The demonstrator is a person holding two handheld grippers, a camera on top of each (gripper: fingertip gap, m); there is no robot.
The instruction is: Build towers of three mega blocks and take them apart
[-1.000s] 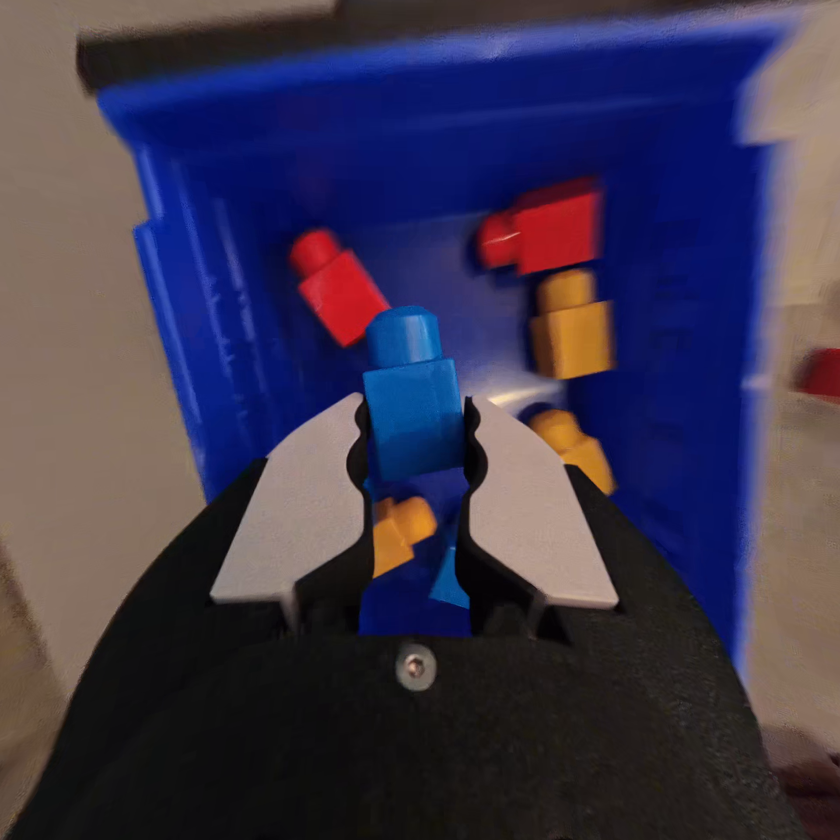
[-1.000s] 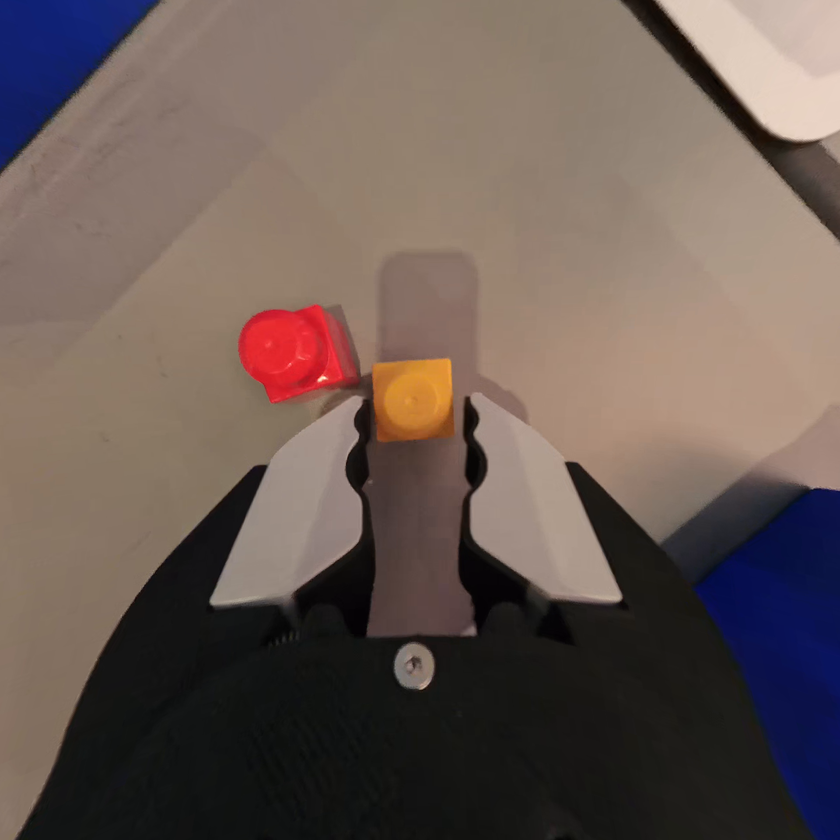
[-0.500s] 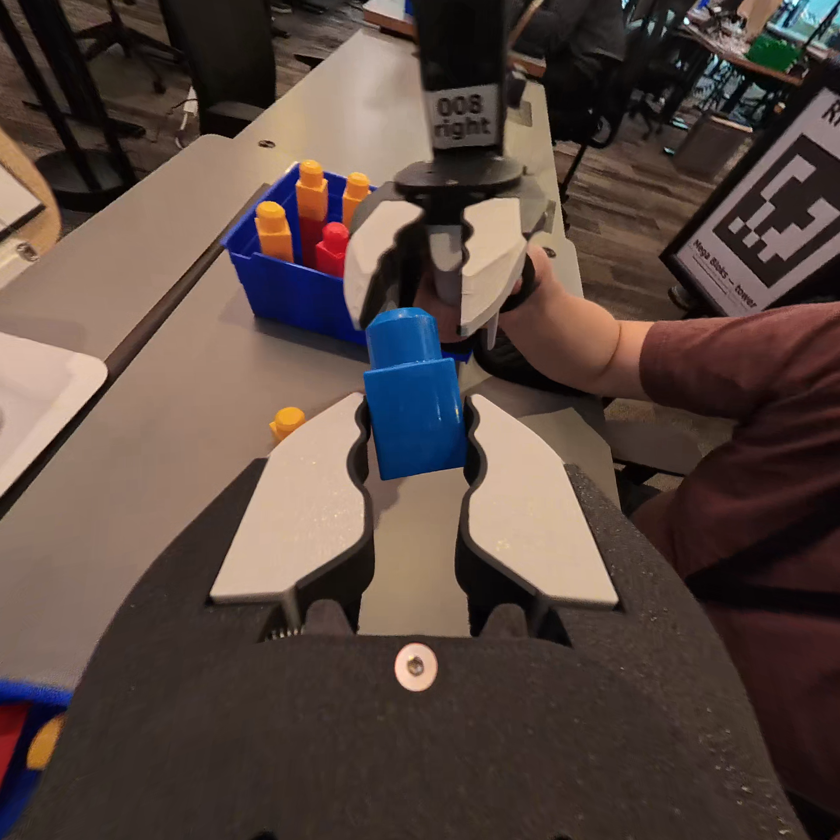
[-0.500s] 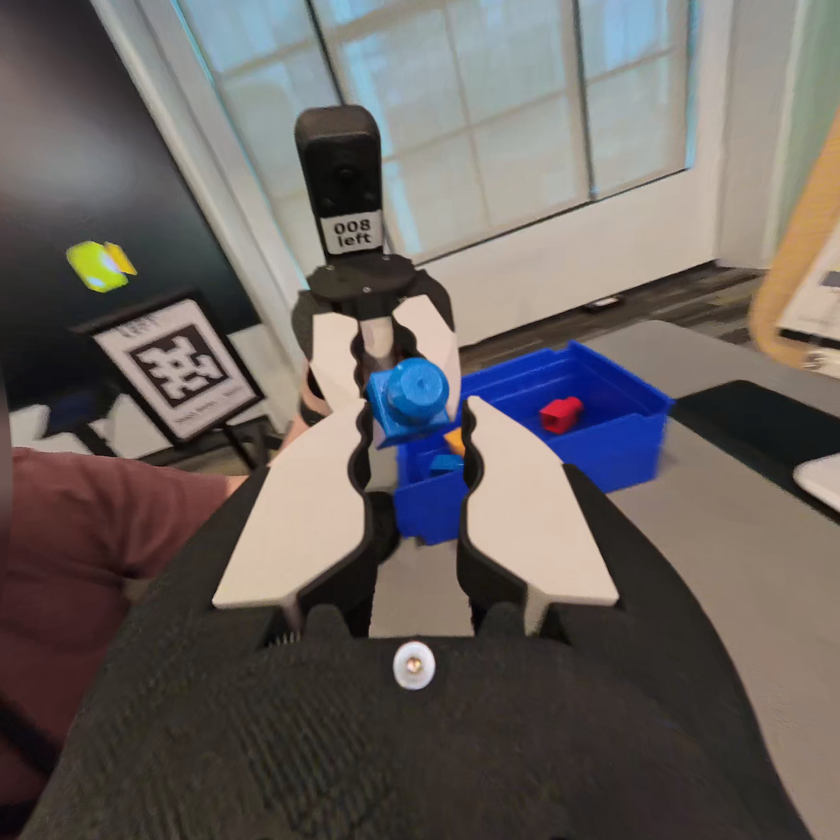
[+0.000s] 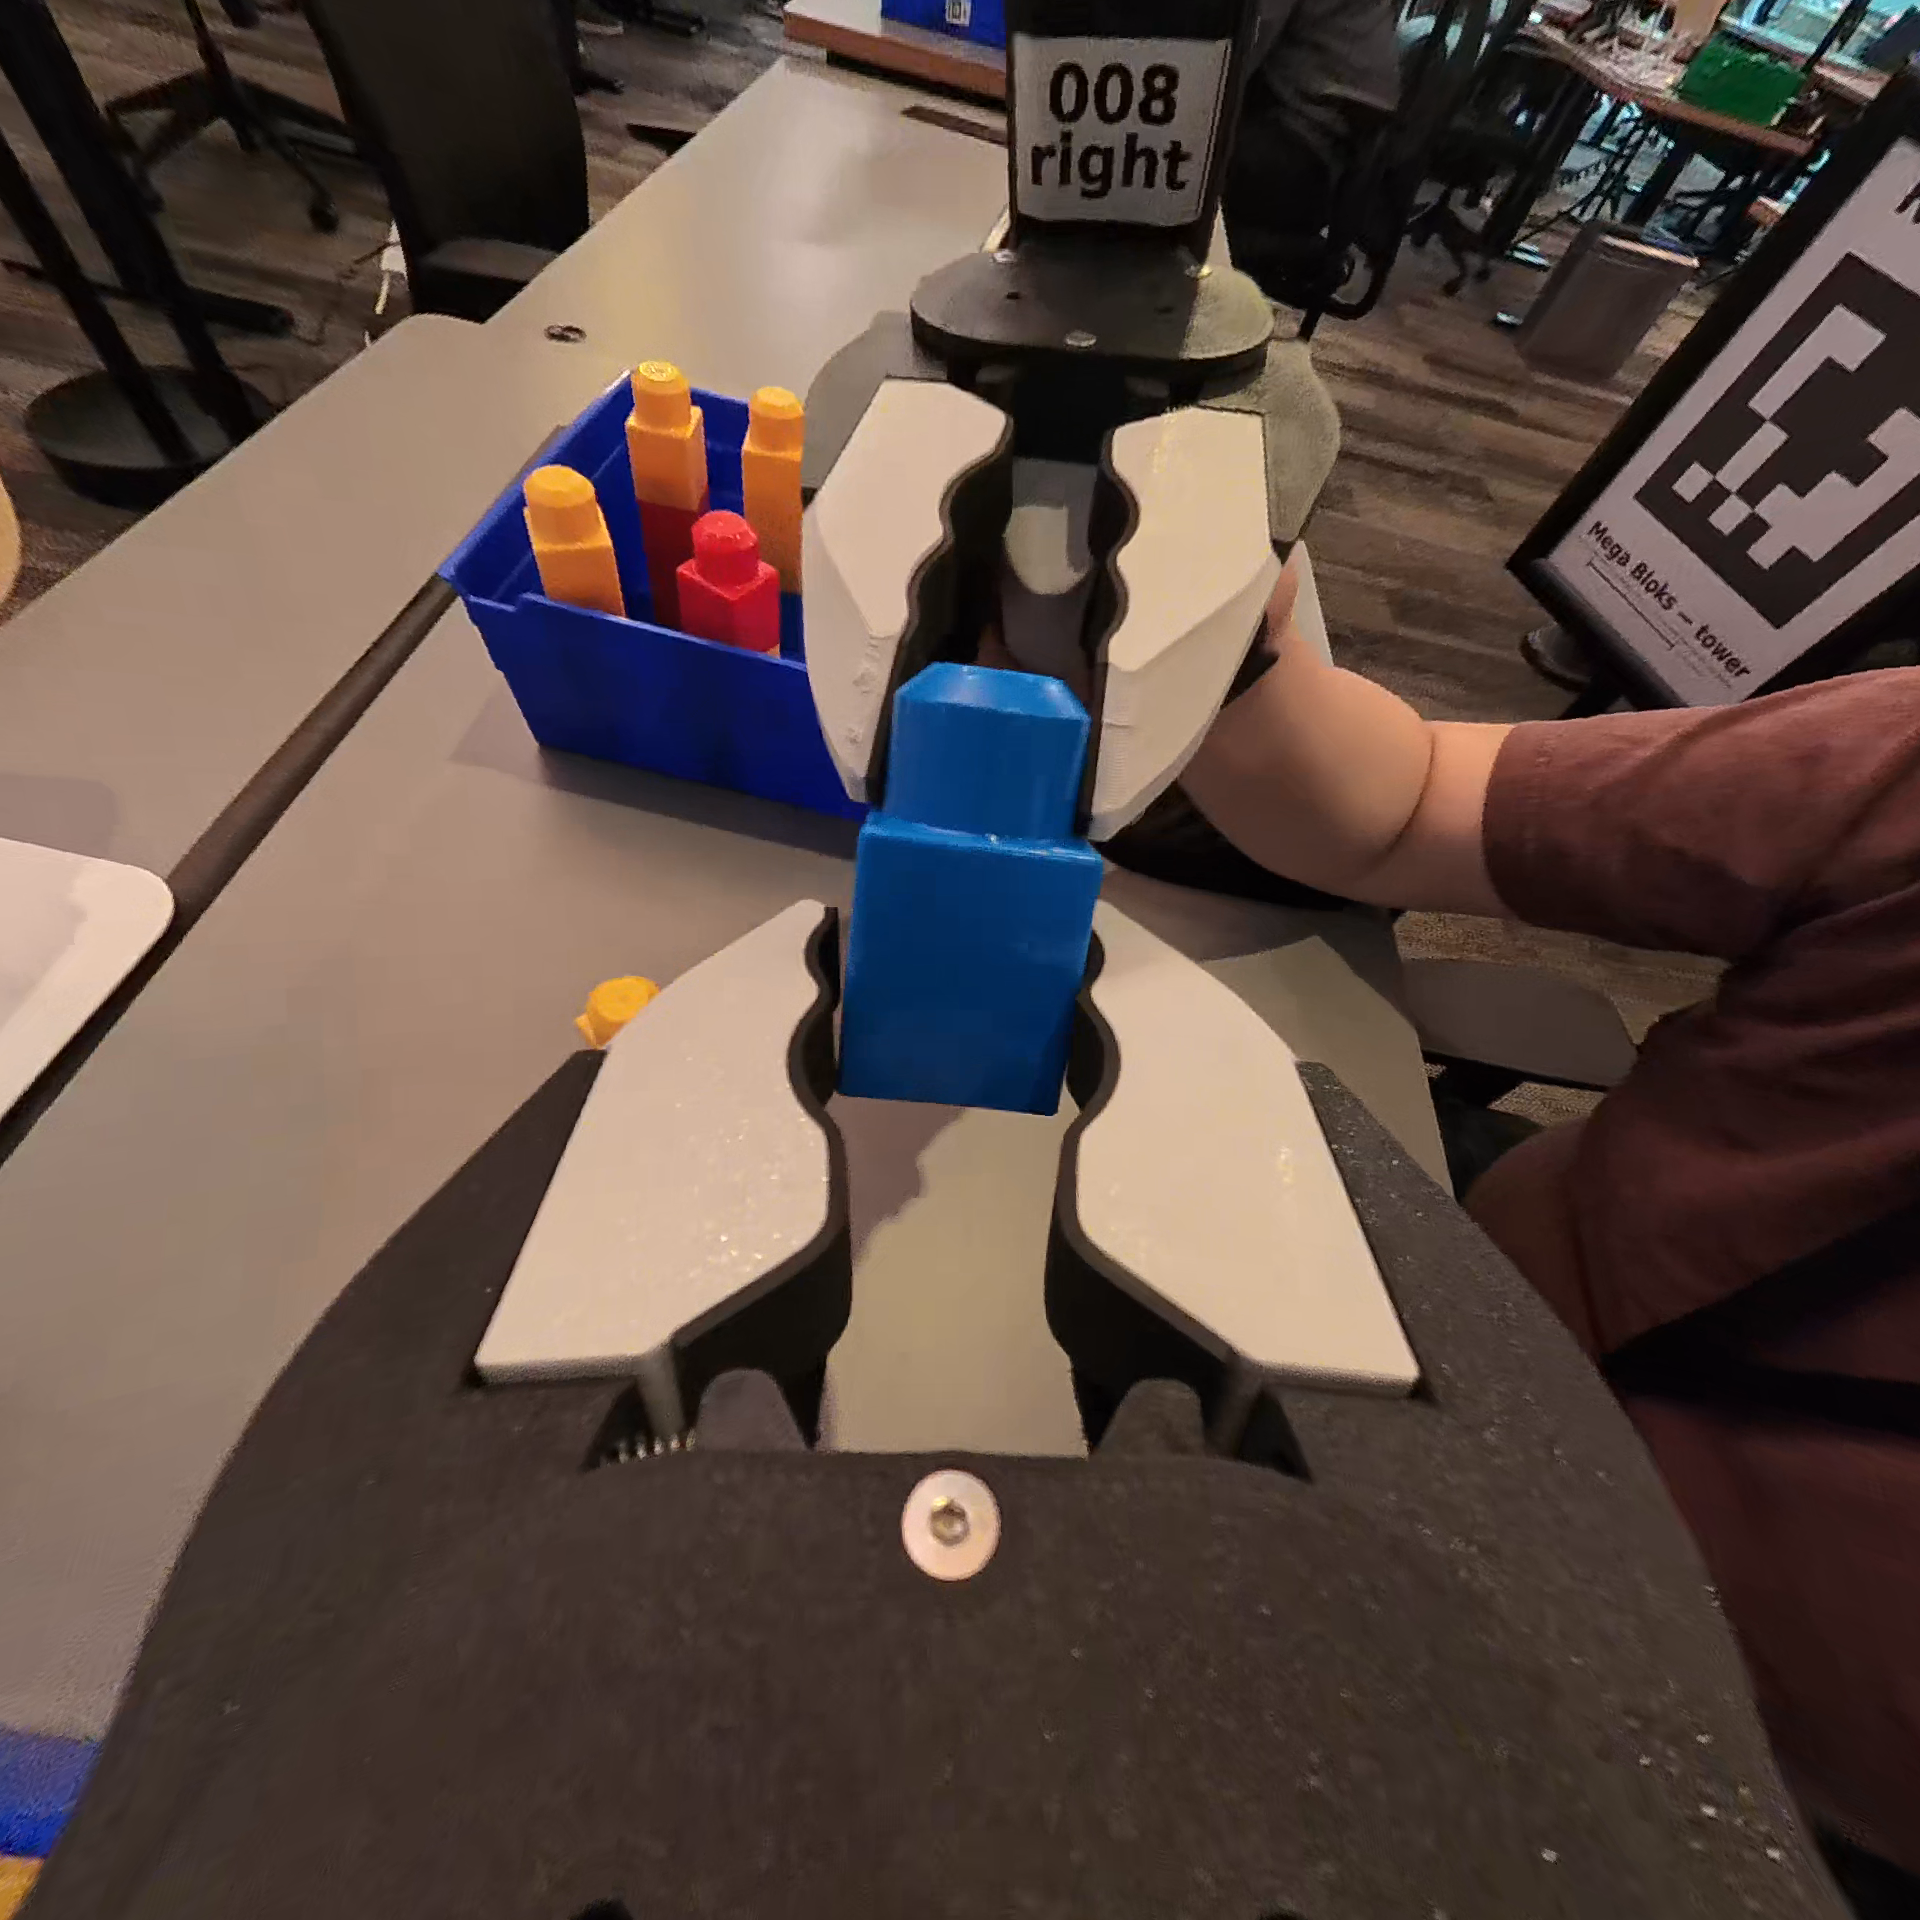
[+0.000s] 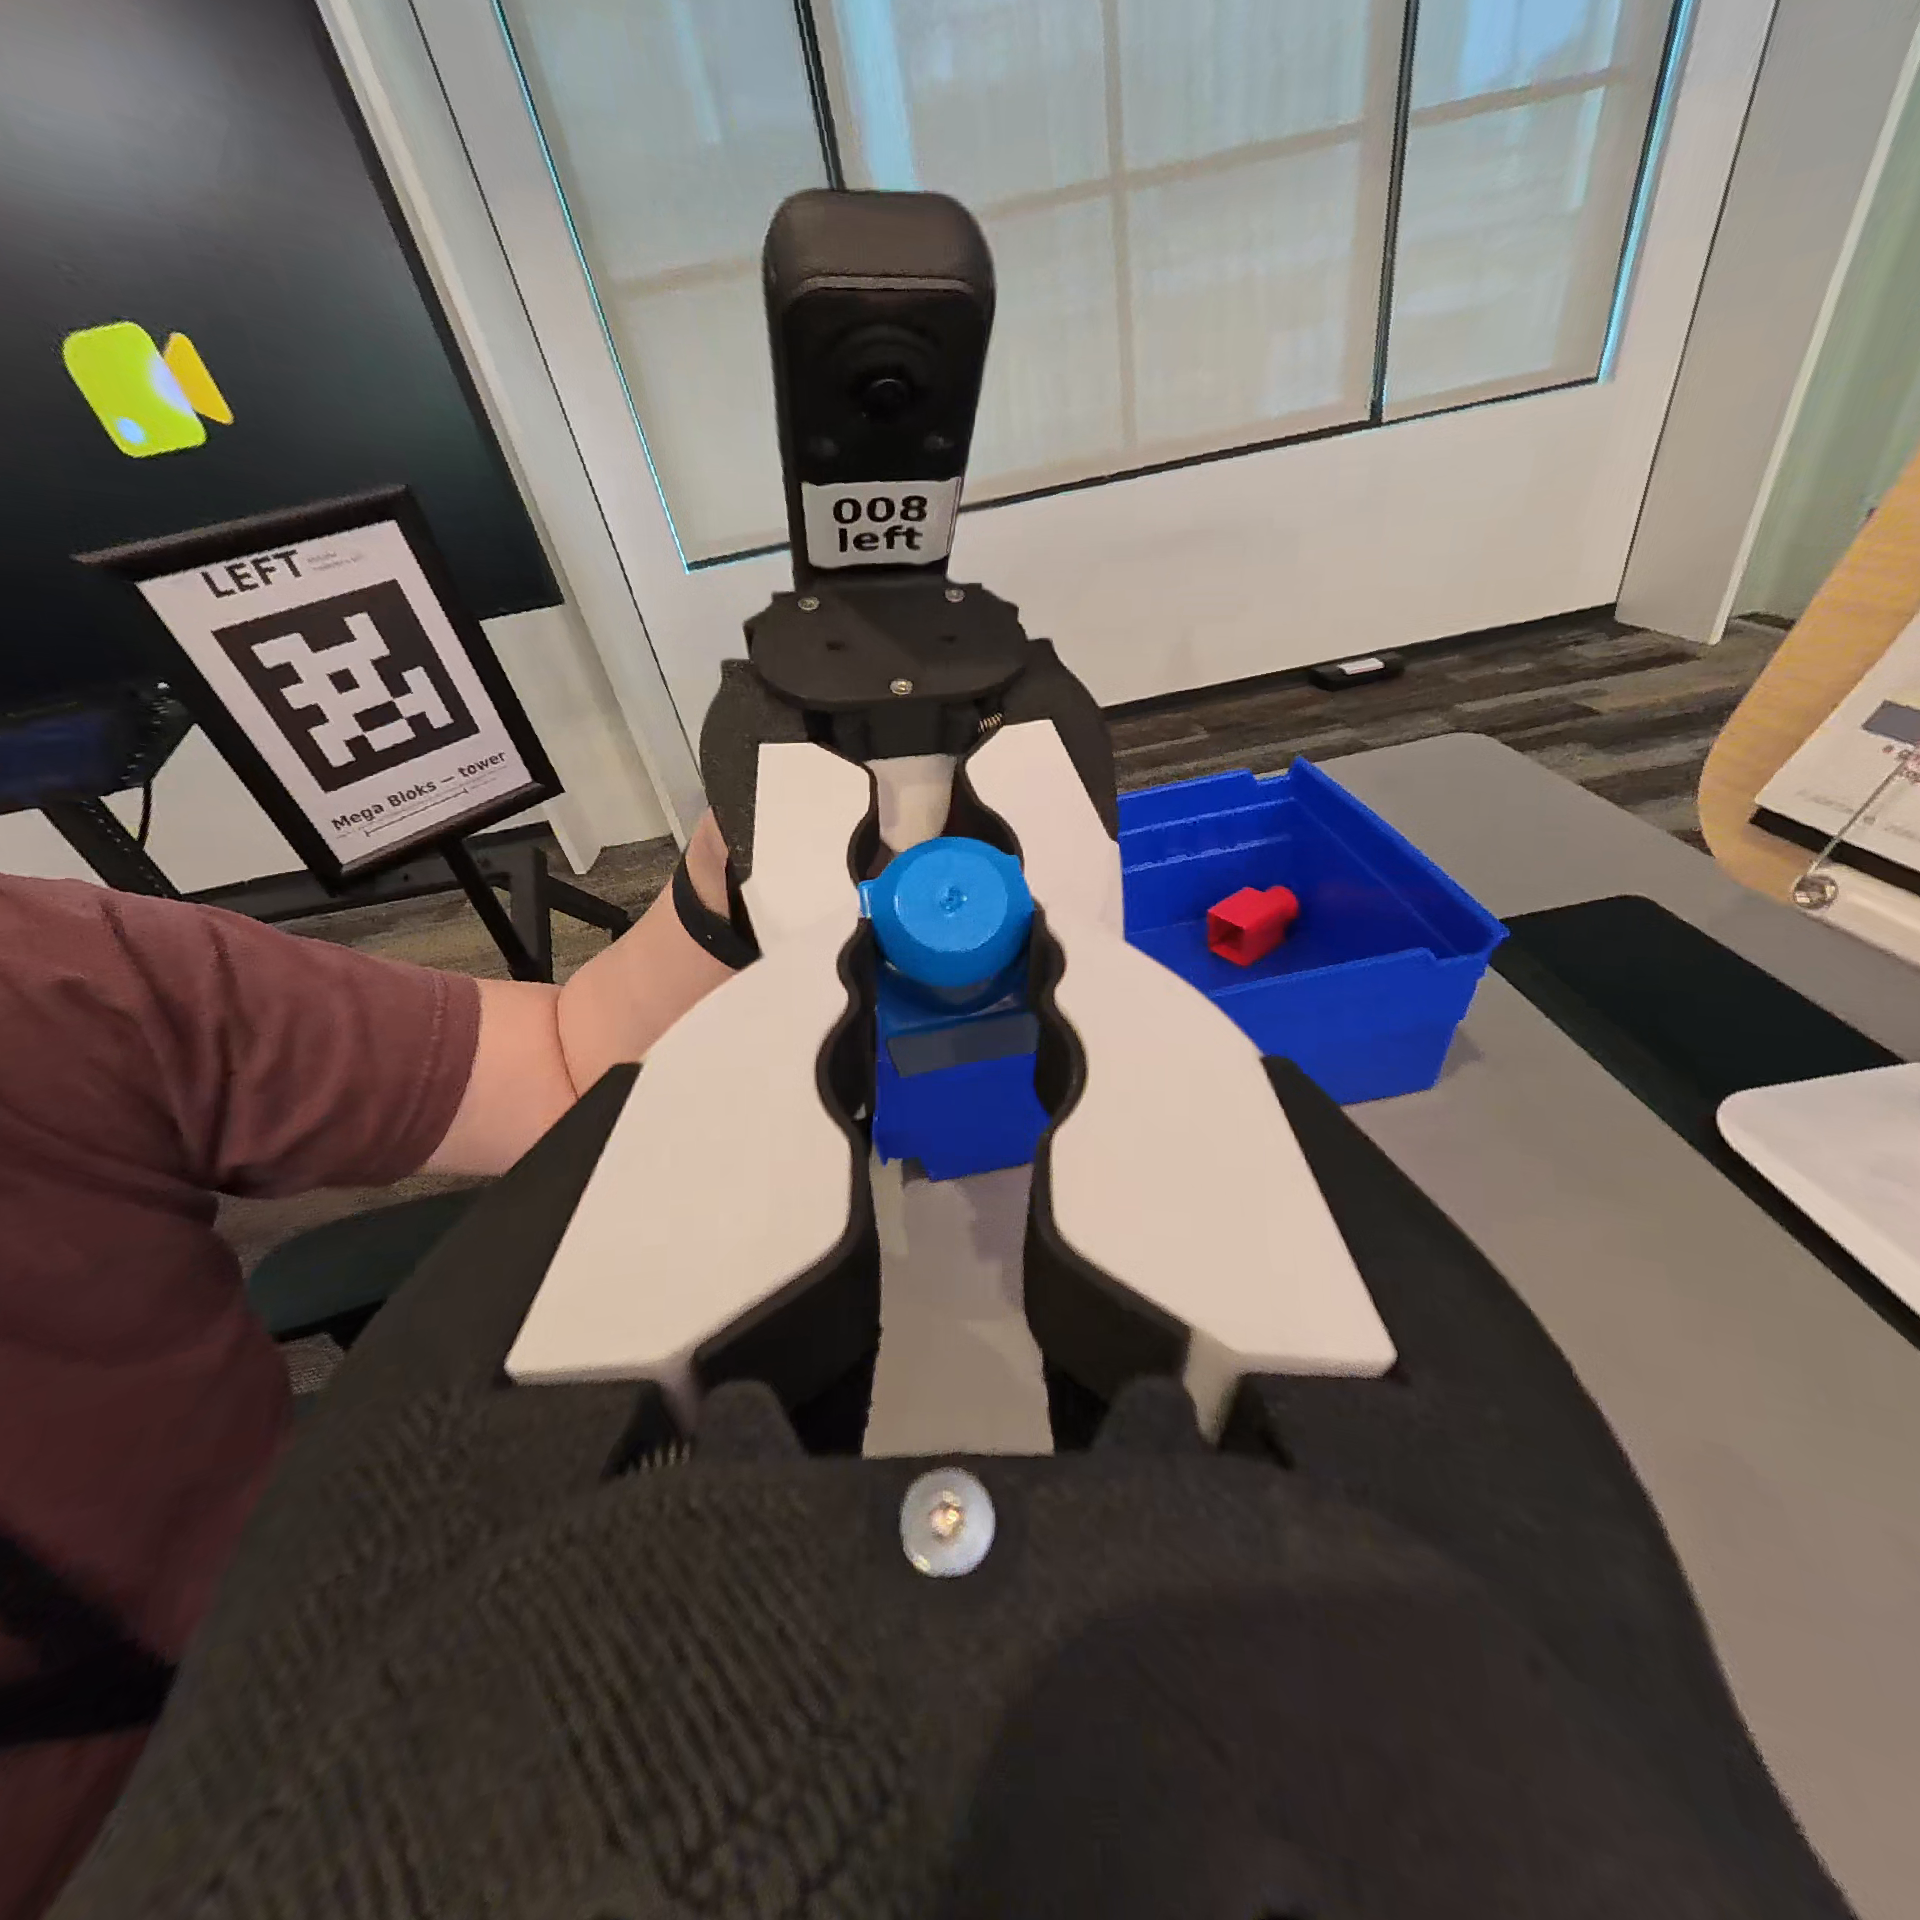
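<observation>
A blue mega block (image 5: 966, 966) is held in the air between my two grippers, which face each other. My left gripper (image 5: 956, 935) grips the block's square body, with both pads against its sides. My right gripper (image 5: 982, 790) comes from the far side and is closed on the block's round stud. In the right wrist view the stud (image 6: 940, 925) sits between my right gripper's (image 6: 945, 966) fingertips, which touch it on both sides. The left gripper (image 6: 940, 904) is behind the stud.
A blue bin (image 5: 644, 686) behind the block holds orange and red towers. An orange block (image 5: 613, 1008) lies on the grey table (image 5: 364, 987). A second blue bin (image 6: 1351, 1029) holds a red block (image 6: 1252, 920). A white tray (image 5: 62, 956) lies at the left. The person's arm (image 5: 1403, 810) is at the right. The grippers are tip to tip, or close to it.
My left gripper carried the blue block from above the bin to mid-air. My right gripper left the orange and red blocks on the table, came in opposite and closed on the stud.
</observation>
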